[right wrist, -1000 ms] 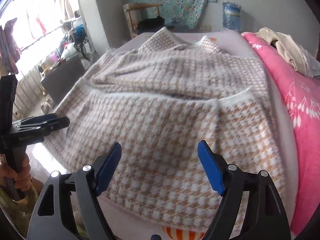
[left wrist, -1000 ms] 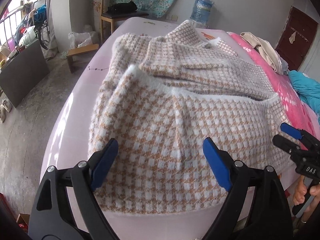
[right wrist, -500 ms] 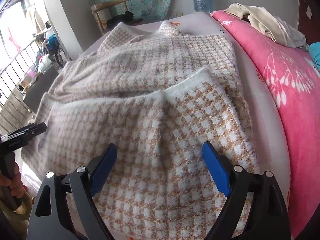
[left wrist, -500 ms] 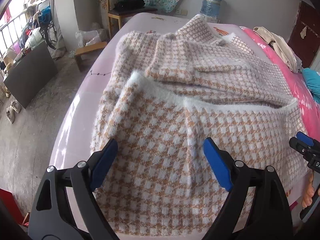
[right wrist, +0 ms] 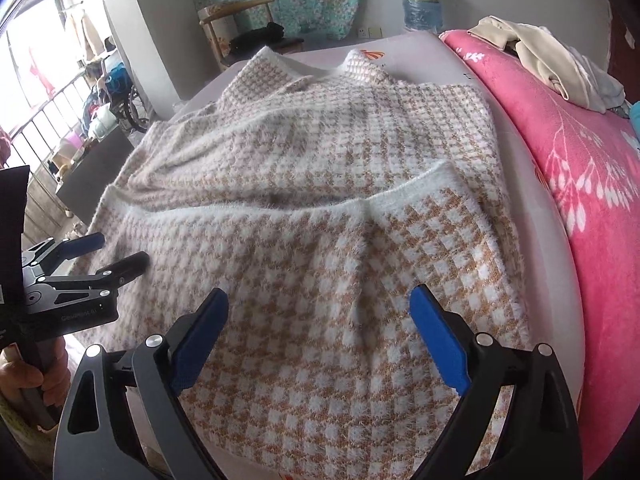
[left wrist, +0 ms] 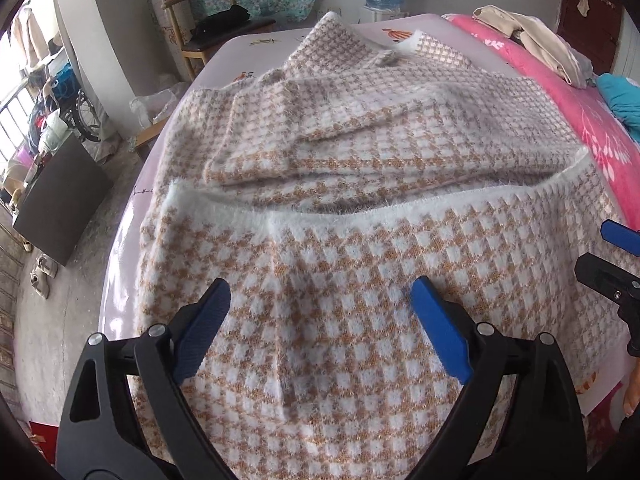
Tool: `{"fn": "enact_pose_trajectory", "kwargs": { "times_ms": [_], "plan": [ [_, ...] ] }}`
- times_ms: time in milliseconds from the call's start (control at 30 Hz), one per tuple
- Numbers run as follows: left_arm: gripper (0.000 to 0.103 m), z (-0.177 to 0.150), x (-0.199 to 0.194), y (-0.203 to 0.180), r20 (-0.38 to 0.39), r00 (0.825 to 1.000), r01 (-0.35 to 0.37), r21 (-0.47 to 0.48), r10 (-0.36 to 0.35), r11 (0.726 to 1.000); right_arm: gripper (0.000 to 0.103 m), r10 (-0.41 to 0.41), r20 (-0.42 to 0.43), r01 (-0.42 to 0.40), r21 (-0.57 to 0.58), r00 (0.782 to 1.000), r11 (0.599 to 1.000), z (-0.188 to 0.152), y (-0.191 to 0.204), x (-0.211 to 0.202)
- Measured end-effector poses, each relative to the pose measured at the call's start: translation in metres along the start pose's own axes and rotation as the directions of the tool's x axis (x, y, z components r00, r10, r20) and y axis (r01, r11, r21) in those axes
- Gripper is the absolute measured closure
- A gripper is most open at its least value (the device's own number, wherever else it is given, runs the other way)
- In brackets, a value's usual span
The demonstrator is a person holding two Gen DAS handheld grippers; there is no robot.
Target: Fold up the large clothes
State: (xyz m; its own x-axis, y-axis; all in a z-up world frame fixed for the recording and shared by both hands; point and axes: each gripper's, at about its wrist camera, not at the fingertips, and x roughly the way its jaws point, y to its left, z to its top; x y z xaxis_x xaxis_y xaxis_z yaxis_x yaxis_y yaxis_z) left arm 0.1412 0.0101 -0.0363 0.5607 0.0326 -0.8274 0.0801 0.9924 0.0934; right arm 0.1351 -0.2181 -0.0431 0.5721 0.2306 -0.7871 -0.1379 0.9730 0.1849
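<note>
Left wrist view shows the checked sweater spread across the bed, its bottom part already turned up so the white hem lies across the middle of the body. The left gripper hangs over the folded part near the bed's near edge, its fingers opening wide with only cloth beneath them, none pinched. In the right wrist view the right gripper does the same nearer the bed's right side, beside the pink blanket; its fingers are also opening and hold nothing.

The fold looks uneven: a ridge runs through the folded layer, and a sleeve lies loose under the hem. If either gripper dips and closes now, it may well catch only the fuzzy top layer and drag the fold askew. The near edge of the sweater sits at the bed's edge, so a careless pull toward the person could slide it off. The fluffy knit may also snag on the ribbed pads.
</note>
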Motion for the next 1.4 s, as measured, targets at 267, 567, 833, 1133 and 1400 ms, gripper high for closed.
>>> {"fn": "enact_pose_trajectory", "kwargs": {
  "times_ms": [267,567,833,1133,1400],
  "plan": [
    [0.013,0.001,0.001,0.001,-0.015,1.000,-0.015,-0.014,0.014,1.000,0.013,-0.007,-0.025,0.008,0.013,1.000,1.000,0.000,-0.003,0.008],
    [0.011,0.001,0.001,0.002,-0.022,1.000,-0.004,-0.030,0.003,1.000,0.009,-0.047,-0.029,0.047,-0.006,0.998,0.999,0.001,0.002,0.018],
    [0.008,0.000,0.006,0.008,-0.027,0.999,0.015,-0.051,-0.017,0.999,0.006,-0.063,-0.034,0.063,-0.006,0.997,0.998,0.001,0.002,0.022],
    [0.008,0.001,0.007,0.007,-0.042,0.999,0.028,-0.048,-0.030,0.998,0.006,-0.074,-0.068,0.075,0.013,0.995,0.997,0.003,0.003,0.023],
    [0.008,0.022,-0.016,0.029,0.054,0.992,0.114,-0.040,-0.112,0.993,0.006,0.000,-0.104,0.004,0.043,0.995,0.999,0.036,-0.004,0.001]
  ]
}}
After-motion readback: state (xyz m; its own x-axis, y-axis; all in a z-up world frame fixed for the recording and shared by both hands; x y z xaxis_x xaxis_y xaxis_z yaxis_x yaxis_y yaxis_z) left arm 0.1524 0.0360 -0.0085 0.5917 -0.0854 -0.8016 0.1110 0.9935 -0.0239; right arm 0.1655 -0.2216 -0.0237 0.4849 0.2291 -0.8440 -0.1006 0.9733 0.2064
